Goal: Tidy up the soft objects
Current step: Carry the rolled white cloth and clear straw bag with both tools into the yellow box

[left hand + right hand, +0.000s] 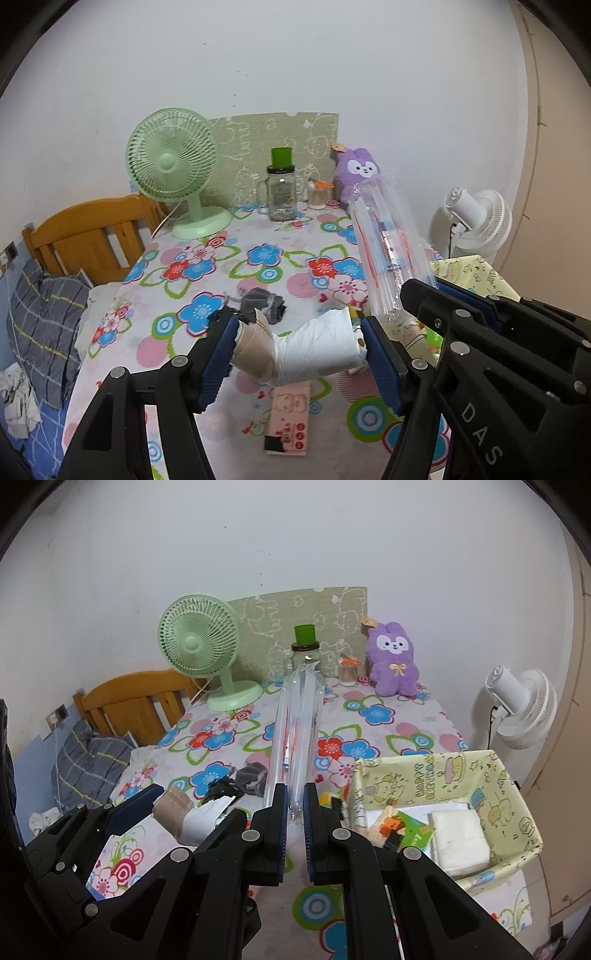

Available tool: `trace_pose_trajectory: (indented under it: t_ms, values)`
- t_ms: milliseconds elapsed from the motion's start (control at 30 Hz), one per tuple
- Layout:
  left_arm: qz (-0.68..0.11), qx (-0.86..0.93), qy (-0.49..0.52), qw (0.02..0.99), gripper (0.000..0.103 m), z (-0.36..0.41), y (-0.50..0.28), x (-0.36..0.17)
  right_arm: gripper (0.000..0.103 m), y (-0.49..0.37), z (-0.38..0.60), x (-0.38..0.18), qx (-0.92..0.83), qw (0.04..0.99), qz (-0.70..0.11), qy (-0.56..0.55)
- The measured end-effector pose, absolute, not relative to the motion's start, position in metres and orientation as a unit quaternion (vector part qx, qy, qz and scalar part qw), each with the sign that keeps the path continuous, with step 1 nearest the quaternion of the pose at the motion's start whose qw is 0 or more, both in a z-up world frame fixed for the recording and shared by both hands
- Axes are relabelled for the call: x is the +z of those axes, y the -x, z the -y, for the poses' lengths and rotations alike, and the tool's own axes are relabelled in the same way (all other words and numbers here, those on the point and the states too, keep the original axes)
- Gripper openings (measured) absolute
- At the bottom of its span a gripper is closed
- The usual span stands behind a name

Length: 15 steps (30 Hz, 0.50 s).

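Observation:
My left gripper [300,350] is shut on a bent roll of white bags on a brown cardboard core [295,350], held above the flowered table; it also shows in the right wrist view [192,818]. My right gripper [295,801] is shut on a long clear plastic packet of straws [295,731], which points up and away; it also shows in the left wrist view [384,251]. Dark grey socks [262,302] lie on the tablecloth beyond the roll. A purple plush rabbit [393,661] sits at the back.
A yellow fabric basket [513,786] at right holds white tissue packs [458,834] and a green packet. A green fan [173,166], a glass jar with green lid [281,192], a pink tissue pack [290,421], a white fan [524,709] and a bed at left.

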<state>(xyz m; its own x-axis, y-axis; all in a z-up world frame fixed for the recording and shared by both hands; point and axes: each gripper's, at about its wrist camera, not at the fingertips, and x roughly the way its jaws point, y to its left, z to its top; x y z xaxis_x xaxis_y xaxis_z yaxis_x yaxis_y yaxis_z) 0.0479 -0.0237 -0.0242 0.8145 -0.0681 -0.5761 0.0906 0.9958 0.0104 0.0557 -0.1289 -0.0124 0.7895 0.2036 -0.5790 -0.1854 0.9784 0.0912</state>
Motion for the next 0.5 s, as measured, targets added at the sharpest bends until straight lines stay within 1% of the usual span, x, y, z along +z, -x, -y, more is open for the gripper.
trace_pose_trajectory:
  t_ms: [500]
  values:
    - [-0.297, -0.076, -0.037, 0.951, 0.07, 0.076, -0.057, -0.019, 0.011, -0.057, 0.178, -0.007, 0.075, 0.951, -0.298, -0.024]
